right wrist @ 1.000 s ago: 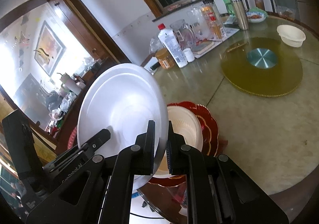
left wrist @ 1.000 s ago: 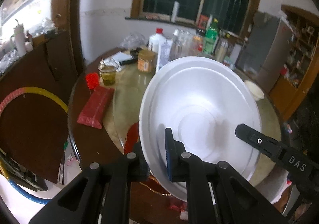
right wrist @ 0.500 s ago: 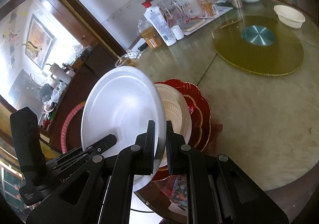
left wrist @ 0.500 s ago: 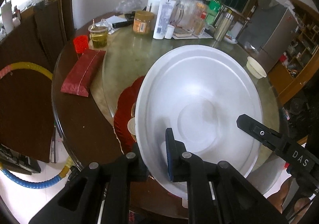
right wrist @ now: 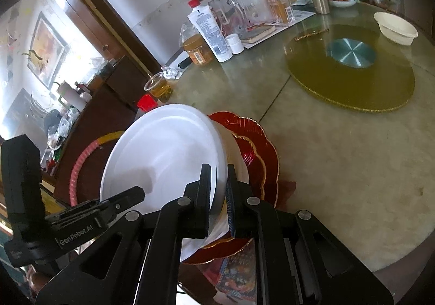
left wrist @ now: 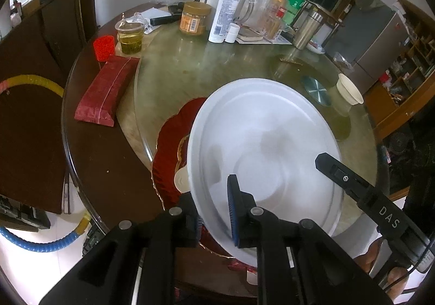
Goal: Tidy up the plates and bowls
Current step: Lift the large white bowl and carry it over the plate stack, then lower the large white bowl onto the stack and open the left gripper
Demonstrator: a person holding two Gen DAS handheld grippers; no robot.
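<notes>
A large white plate [left wrist: 261, 142] hangs tilted between both grippers, just above a stack of red scalloped plates [left wrist: 168, 147] at the round table's near edge. A cream dish [left wrist: 180, 180] sits on the red stack, mostly hidden under the white plate. My left gripper [left wrist: 213, 204] clamps the plate's near rim, its jaws opening with the rim between them. In the right wrist view my right gripper [right wrist: 218, 172] is shut on the opposite rim of the white plate [right wrist: 163, 153], above the red plates [right wrist: 261, 147]. A cream bowl [right wrist: 395, 28] stands far across the table.
Bottles, a glass jug [left wrist: 250, 11], an orange-labelled jar [left wrist: 194, 18], a steel flask [left wrist: 307, 29] and a cup of tea [left wrist: 130, 37] crowd the table's far side. A red packet [left wrist: 106, 90] lies at left. A gold mat [right wrist: 350, 79] covers the table's middle.
Both grippers have come down with the white plate, which now tilts flatter and sits low over the red stack. The gap between the left fingers looks slightly wider.
</notes>
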